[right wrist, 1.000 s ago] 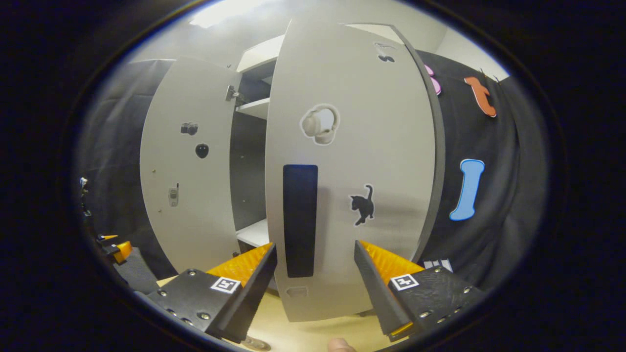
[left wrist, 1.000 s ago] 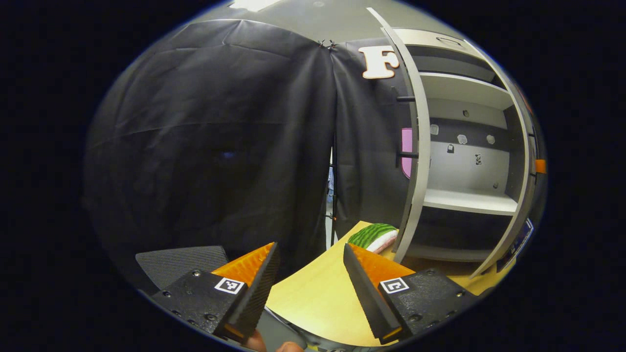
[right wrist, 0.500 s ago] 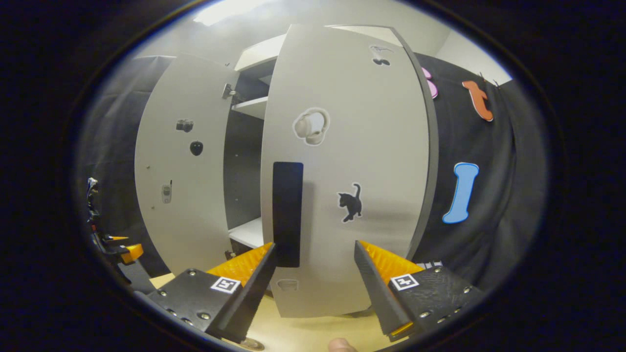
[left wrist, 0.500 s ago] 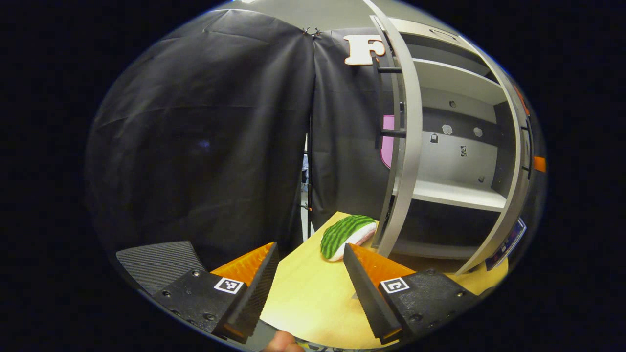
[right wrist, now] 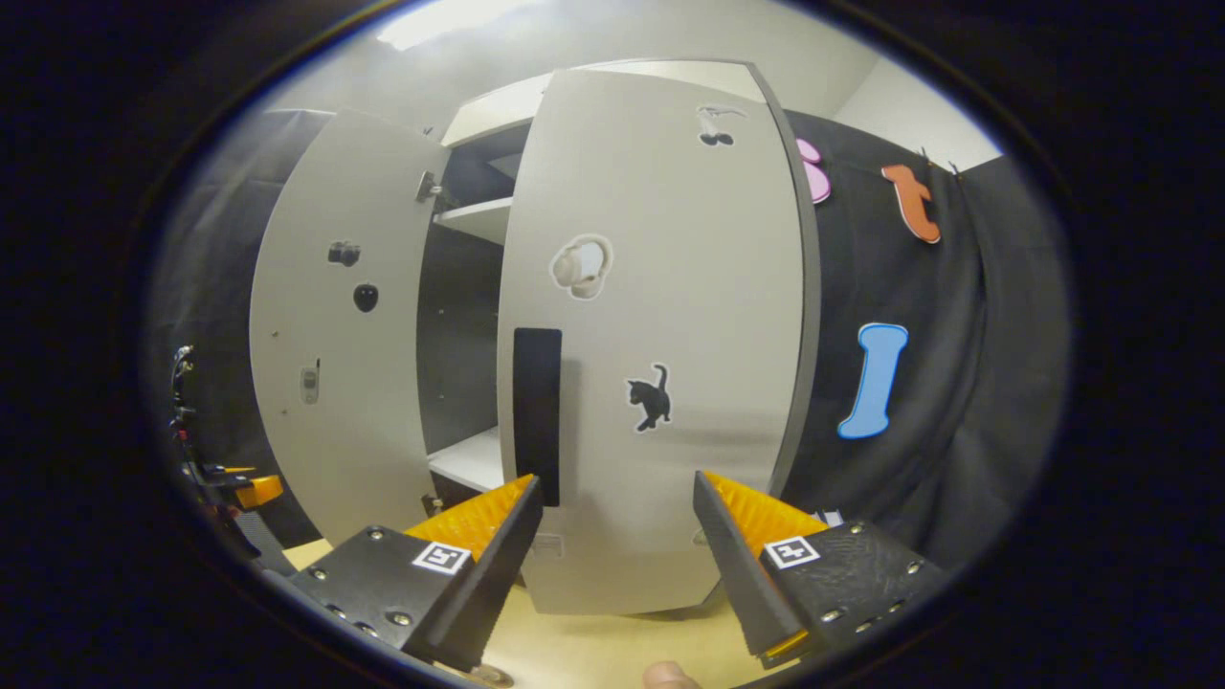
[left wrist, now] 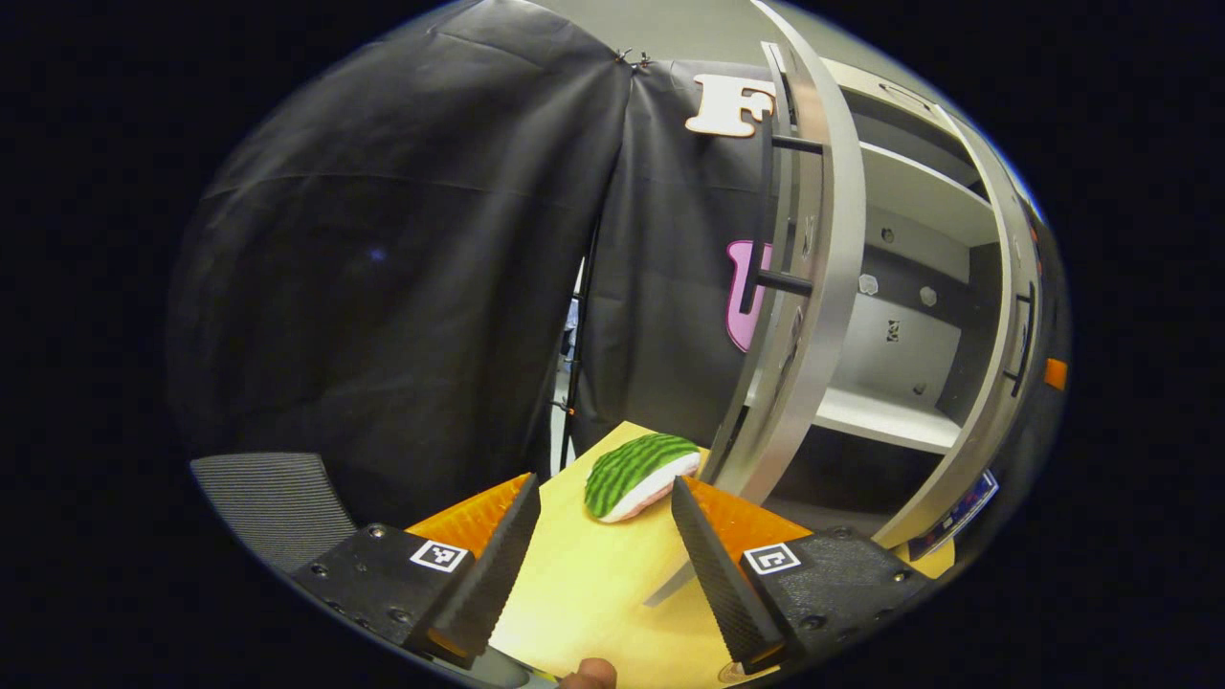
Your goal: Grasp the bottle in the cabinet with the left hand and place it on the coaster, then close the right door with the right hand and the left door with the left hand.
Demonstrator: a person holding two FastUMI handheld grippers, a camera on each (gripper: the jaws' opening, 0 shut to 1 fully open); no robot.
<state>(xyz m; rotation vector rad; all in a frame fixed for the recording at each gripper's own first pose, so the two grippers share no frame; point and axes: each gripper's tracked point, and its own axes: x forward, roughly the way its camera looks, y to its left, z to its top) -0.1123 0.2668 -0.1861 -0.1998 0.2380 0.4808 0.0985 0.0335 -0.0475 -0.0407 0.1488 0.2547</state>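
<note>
In the left gripper view the left gripper (left wrist: 601,536) hovers over the table (left wrist: 593,603) with its fingers spread wide and nothing between them. Just beyond the fingertips a green striped watermelon toy (left wrist: 636,462) lies on the table, close to the foot of the left door (left wrist: 813,287). That door stands open, seen edge-on, with a dark handle (left wrist: 770,211) on its outer face. Past it the cabinet (left wrist: 900,316) shows a white shelf (left wrist: 885,421) and a grey back panel; I cannot tell where the bottle or the coaster is, since neither can be made out on the shelf or the table. At the lower left sits a grey ribbed chair back (left wrist: 273,502). In the right gripper view the right gripper (right wrist: 617,536) is also wide apart and holds nothing, its fingers pointing at the lower part of the right door (right wrist: 660,335). This door is nearly shut, leaving a dark gap between it and the open left door (right wrist: 330,325). The right door carries a dark vertical handle (right wrist: 537,402), a cat sticker (right wrist: 651,396) and a headphone sticker (right wrist: 581,265). The gripper's fingertips are near the door, but whether they touch it I cannot tell. At the far left edge of this view the other gripper shows small.
</note>
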